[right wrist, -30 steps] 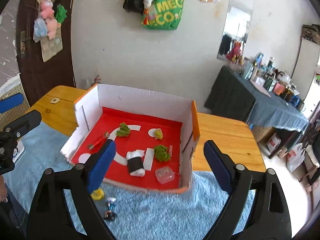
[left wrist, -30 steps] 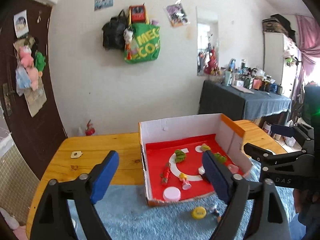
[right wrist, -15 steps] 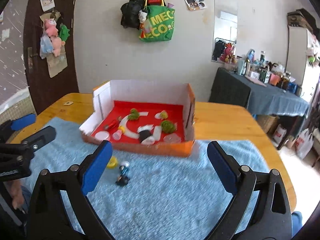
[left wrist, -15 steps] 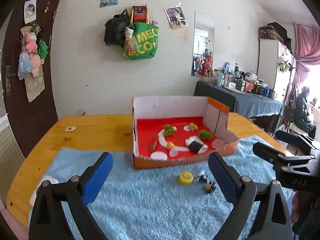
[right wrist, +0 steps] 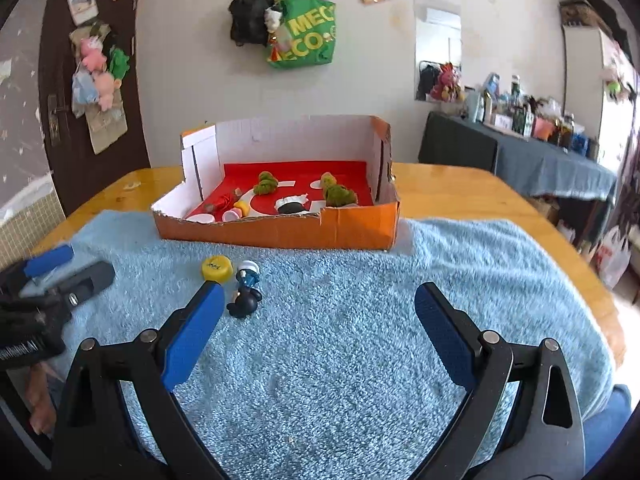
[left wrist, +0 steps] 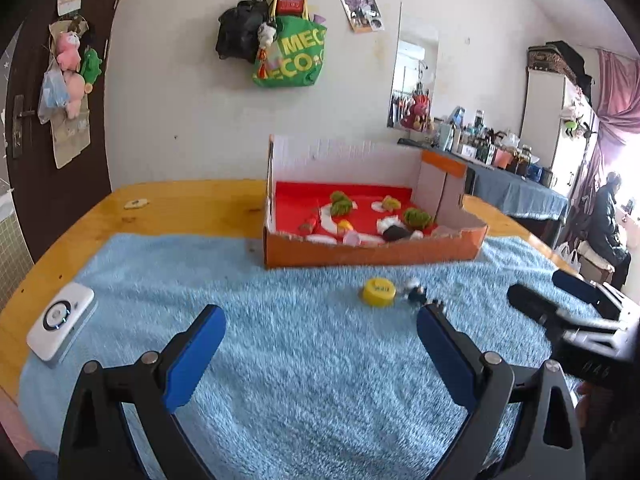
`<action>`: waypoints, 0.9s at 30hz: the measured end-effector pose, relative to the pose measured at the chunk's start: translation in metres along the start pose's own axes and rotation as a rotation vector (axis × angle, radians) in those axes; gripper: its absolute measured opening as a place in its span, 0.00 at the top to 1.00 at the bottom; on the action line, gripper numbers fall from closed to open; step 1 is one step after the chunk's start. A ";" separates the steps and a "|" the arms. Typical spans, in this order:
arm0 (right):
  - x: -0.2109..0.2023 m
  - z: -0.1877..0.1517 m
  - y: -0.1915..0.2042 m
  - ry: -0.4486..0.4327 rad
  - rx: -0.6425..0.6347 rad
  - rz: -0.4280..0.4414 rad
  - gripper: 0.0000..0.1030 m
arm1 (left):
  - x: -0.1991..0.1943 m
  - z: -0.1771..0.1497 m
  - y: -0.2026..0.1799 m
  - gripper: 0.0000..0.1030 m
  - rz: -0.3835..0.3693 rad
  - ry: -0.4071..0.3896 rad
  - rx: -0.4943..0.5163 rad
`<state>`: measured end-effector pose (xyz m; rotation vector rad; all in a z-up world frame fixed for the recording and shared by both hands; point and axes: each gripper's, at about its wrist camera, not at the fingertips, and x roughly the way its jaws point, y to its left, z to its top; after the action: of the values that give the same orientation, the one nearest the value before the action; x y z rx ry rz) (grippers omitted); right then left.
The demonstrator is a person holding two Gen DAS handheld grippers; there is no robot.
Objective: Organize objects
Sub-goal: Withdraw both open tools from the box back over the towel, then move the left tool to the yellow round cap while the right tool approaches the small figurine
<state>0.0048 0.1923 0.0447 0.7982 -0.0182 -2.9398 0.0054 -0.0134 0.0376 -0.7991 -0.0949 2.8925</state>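
An orange cardboard box [left wrist: 372, 254] [right wrist: 280, 232] with a red floor stands on a blue towel [left wrist: 312, 360] [right wrist: 340, 340]; inside lie green fuzzy pieces [right wrist: 266, 184], a black-and-white item [right wrist: 292, 206] and small pink and white bits. In front of the box sit a yellow cap [left wrist: 379, 291] [right wrist: 216, 268], a small blue-and-white figure [right wrist: 248, 272] and a black mouse figure [right wrist: 243, 304]. My left gripper [left wrist: 320, 322] is open over the towel, nothing between its fingers. My right gripper [right wrist: 318, 300] is open too, its left fingertip beside the black figure.
A white round-buttoned device [left wrist: 60, 326] lies at the towel's left edge on the wooden table [left wrist: 180, 208]. A dark side table [right wrist: 520, 156] with bottles stands at the right, a person [left wrist: 608, 220] beyond it. Bags [right wrist: 300, 28] hang on the wall.
Both grippers have sunk toward the towel and drawn back from the box, which now sits farther off. The cap and figures have come into clear view in front of the fingers.
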 end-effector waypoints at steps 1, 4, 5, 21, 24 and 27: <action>0.000 -0.001 -0.002 0.003 0.009 -0.002 0.05 | 0.002 -0.003 0.000 0.05 -0.004 0.013 -0.001; 0.001 -0.003 -0.007 0.009 0.031 0.001 0.05 | 0.008 -0.008 -0.001 0.05 -0.009 0.039 -0.006; 0.002 -0.004 -0.008 0.013 0.036 0.005 0.05 | 0.009 -0.009 -0.001 0.05 -0.009 0.045 -0.007; 0.019 -0.013 -0.014 0.068 0.058 0.036 0.05 | 0.027 -0.008 -0.005 0.05 -0.011 0.093 -0.002; 0.023 -0.013 -0.013 0.079 0.053 0.043 0.05 | 0.032 -0.006 -0.007 0.05 -0.022 0.108 0.003; 0.026 -0.011 -0.011 0.090 0.044 0.047 0.05 | 0.035 -0.006 -0.008 0.05 -0.029 0.118 0.004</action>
<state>-0.0132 0.2009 0.0214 0.9223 -0.0937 -2.8654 -0.0209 -0.0003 0.0154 -0.9575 -0.0877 2.8097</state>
